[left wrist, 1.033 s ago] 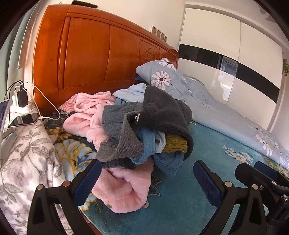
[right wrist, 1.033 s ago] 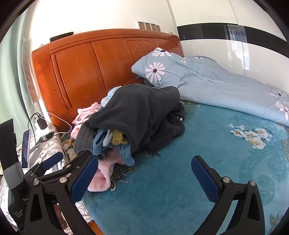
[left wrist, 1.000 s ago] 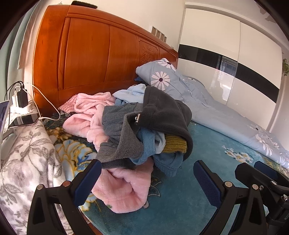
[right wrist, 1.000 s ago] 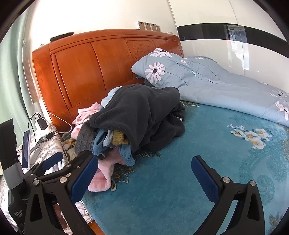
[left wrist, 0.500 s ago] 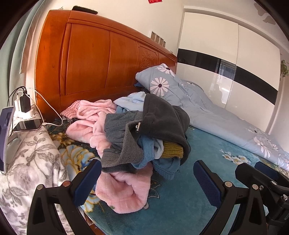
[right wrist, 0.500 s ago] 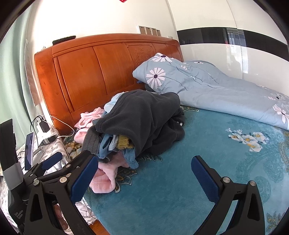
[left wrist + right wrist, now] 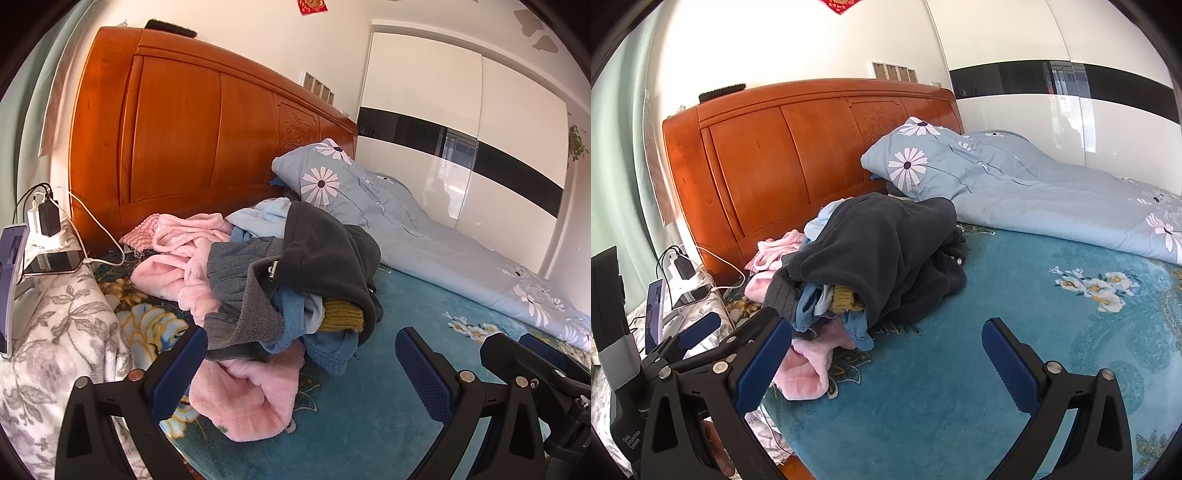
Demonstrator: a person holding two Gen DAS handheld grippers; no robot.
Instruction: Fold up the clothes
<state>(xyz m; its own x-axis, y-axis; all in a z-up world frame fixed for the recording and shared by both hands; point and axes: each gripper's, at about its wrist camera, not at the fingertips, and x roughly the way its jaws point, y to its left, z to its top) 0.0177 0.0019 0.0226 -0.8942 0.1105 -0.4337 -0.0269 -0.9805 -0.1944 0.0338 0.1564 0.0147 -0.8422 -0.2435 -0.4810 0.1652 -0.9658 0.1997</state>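
The pile of clothes [image 7: 280, 280] sits heaped on the teal bedspread [image 7: 960, 387] near the wooden headboard [image 7: 177, 136], nothing in it folded yet: a dark fleece [image 7: 886, 251] drapes over the top, a grey knit [image 7: 240, 295] hangs off the near side, a mustard piece [image 7: 341, 315] and blue items are wedged under the fleece, and a pink fluffy garment [image 7: 243, 398] spills out at the bottom toward you. Over the last second both cameras have tipped upward and drawn back a little, so the heap sits lower in each view and more wall shows above the headboard; the clothes themselves have not moved. That reads as you settling into position, not picking, so the task is at its very start. Your left gripper [image 7: 299, 365] has its jaws spread wide and holds nothing, with the pink garment just beyond its left pad; your right gripper [image 7: 886, 354] is likewise wide apart and empty, over bare bedspread beside the heap. The blue daisy quilt [image 7: 1015, 192] lies well behind, leaving open teal surface to the right that looks suitable for laying a garment flat.
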